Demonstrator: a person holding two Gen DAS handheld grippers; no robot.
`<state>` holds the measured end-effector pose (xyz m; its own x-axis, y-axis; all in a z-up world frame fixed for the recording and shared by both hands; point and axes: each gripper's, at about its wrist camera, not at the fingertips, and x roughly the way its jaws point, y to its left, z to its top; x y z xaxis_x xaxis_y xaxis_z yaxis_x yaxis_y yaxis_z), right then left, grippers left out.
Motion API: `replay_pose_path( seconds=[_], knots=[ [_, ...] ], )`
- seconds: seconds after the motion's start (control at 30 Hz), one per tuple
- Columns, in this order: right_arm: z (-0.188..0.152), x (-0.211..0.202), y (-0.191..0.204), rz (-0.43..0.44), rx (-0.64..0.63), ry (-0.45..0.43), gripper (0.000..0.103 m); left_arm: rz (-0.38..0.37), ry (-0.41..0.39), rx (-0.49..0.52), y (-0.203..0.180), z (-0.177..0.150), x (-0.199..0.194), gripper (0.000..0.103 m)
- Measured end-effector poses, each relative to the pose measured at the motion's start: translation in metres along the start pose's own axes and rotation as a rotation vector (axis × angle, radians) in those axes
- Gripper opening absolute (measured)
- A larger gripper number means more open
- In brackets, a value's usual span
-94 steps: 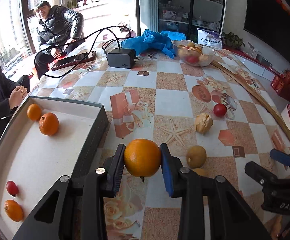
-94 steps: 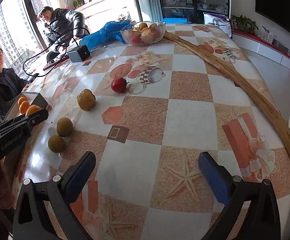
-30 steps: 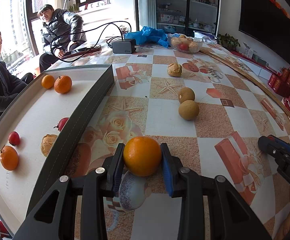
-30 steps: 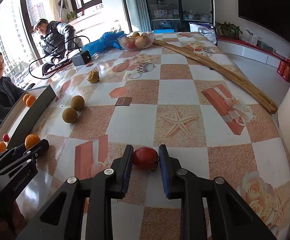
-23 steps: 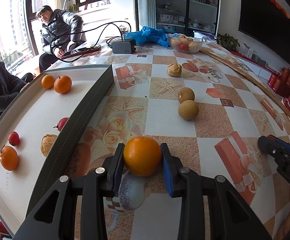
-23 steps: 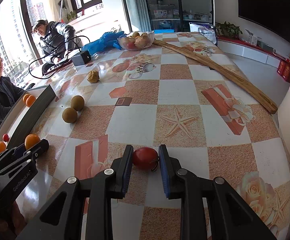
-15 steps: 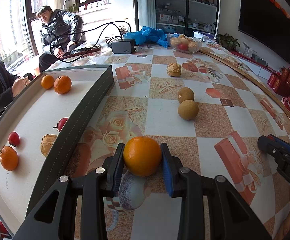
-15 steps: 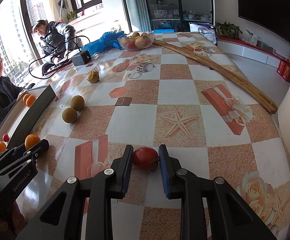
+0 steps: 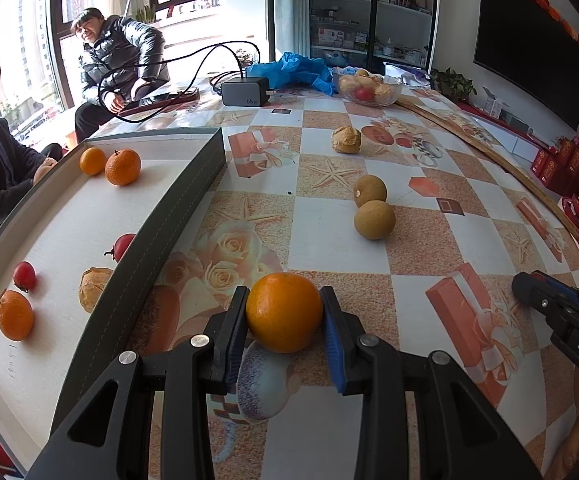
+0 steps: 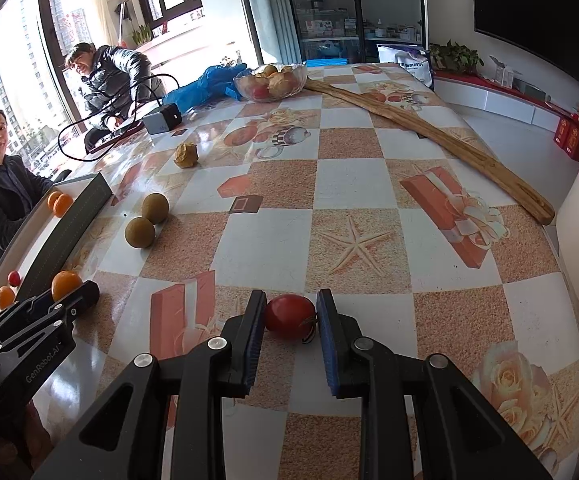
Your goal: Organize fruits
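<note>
My left gripper (image 9: pixel 284 322) is shut on an orange (image 9: pixel 284 318), held just above the patterned tablecloth beside the grey tray (image 9: pixel 177 200). The tray holds several fruits: oranges (image 9: pixel 122 166), small red fruits (image 9: pixel 24 275) and a tan lumpy one (image 9: pixel 91 288). My right gripper (image 10: pixel 289 320) is shut on a red tomato-like fruit (image 10: pixel 289 315) low over the table. Two brown round fruits (image 9: pixel 374 219) and a tan lumpy fruit (image 9: pixel 346 140) lie loose on the table. The right gripper's tip (image 9: pixel 545 300) shows at the left view's right edge.
A glass bowl of fruit (image 9: pixel 369 90), a black power adapter (image 9: pixel 245 94) with cables and a blue cloth (image 9: pixel 293 72) sit at the far end. A long wooden plank (image 10: pixel 429 128) lies along the right side. Two people (image 9: pixel 117 60) sit beyond the far left edge.
Over the last second both grippers have kept still with their fruits. Earlier, the right gripper was open and empty; it has since closed on the red fruit, and the view pulled back.
</note>
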<state>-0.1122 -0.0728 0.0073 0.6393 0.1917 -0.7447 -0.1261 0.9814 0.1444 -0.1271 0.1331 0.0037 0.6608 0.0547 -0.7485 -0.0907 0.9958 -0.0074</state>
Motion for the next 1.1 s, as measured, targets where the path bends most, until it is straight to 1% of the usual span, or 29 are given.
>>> replay_pose_path(
  seconds=[0.27, 0.33, 0.47, 0.53, 0.63, 0.7, 0.87, 0.97, 1.1],
  knots=[
    [0.001, 0.000, 0.002, -0.006, -0.013, 0.010, 0.027, -0.022, 0.004, -0.005, 0.002, 0.001, 0.001, 0.038],
    [0.002, 0.001, 0.003, -0.013, -0.018, 0.019, 0.027, -0.043, 0.007, 0.009, 0.003, 0.001, 0.000, 0.038],
    [0.005, 0.001, 0.002, -0.006, -0.003, 0.051, 0.027, -0.043, 0.018, 0.043, 0.000, 0.001, -0.001, 0.038],
    [0.008, 0.002, -0.001, 0.012, 0.021, 0.073, 0.027, -0.070, 0.032, 0.030, 0.003, 0.002, -0.002, 0.038],
    [0.014, 0.004, -0.005, 0.043, 0.065, 0.104, 0.027, -0.128, 0.049, -0.029, 0.014, 0.007, -0.007, 0.038],
    [0.019, 0.007, -0.005, 0.070, 0.093, 0.124, 0.027, -0.144, 0.032, -0.055, 0.022, 0.011, -0.016, 0.038],
    [0.035, 0.010, 0.011, 0.136, 0.111, 0.152, 0.027, -0.118, -0.039, -0.083, 0.048, 0.027, -0.042, 0.038],
    [0.048, 0.013, 0.032, 0.171, 0.090, 0.156, 0.027, -0.069, -0.066, -0.116, 0.074, 0.039, -0.054, 0.038],
    [0.064, 0.019, 0.073, 0.235, 0.036, 0.173, 0.027, 0.016, -0.088, -0.158, 0.115, 0.048, -0.059, 0.038]
  ],
)
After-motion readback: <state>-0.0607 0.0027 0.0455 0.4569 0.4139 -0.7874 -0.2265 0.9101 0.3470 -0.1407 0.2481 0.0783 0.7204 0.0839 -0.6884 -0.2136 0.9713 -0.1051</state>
